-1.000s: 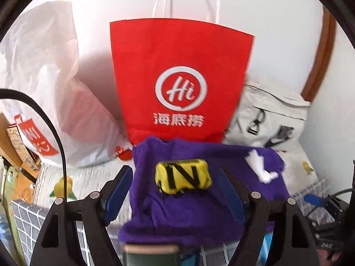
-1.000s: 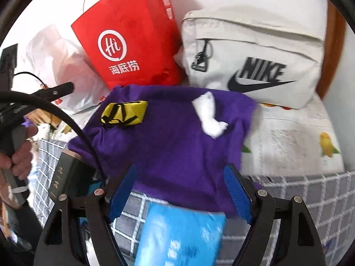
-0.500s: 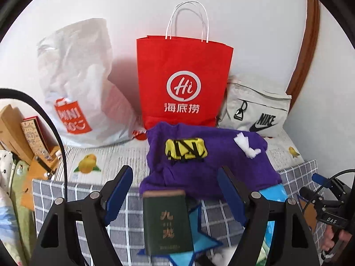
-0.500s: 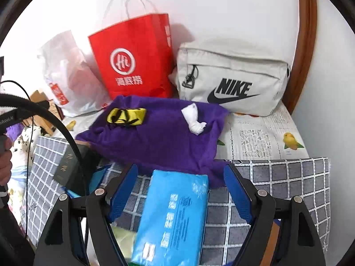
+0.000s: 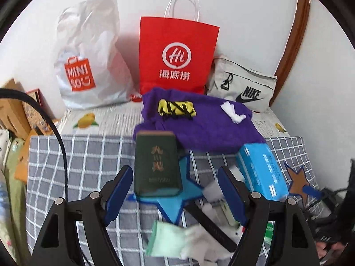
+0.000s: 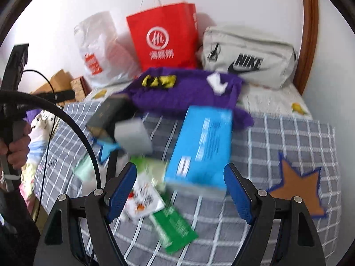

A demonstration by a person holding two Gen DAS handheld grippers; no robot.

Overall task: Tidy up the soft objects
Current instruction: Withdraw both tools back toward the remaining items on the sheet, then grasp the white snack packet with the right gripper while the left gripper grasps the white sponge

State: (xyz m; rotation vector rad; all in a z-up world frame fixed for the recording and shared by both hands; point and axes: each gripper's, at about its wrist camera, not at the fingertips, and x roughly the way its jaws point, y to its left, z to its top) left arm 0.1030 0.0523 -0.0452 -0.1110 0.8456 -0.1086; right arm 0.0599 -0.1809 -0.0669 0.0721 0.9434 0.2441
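A purple towel lies on the bed in front of the bags. On it rest a yellow-and-black pouch and a crumpled white tissue. Nearer are a blue tissue pack, a dark green box on a blue star, and a mint-and-white cloth. My left gripper hangs open over the box and star, holding nothing. My right gripper is open too, with the near end of the blue pack showing between its fingers, untouched.
A red paper bag, a white plastic shopping bag and a pale Nike bag stand against the wall. A checked grey cloth with a brown star covers the bed. A green packet and a hand on the other gripper's handle show.
Both grippers have drawn back from the bags and the purple towel. More of the checked cloth and the loose items in front have come into view. Both stay open.
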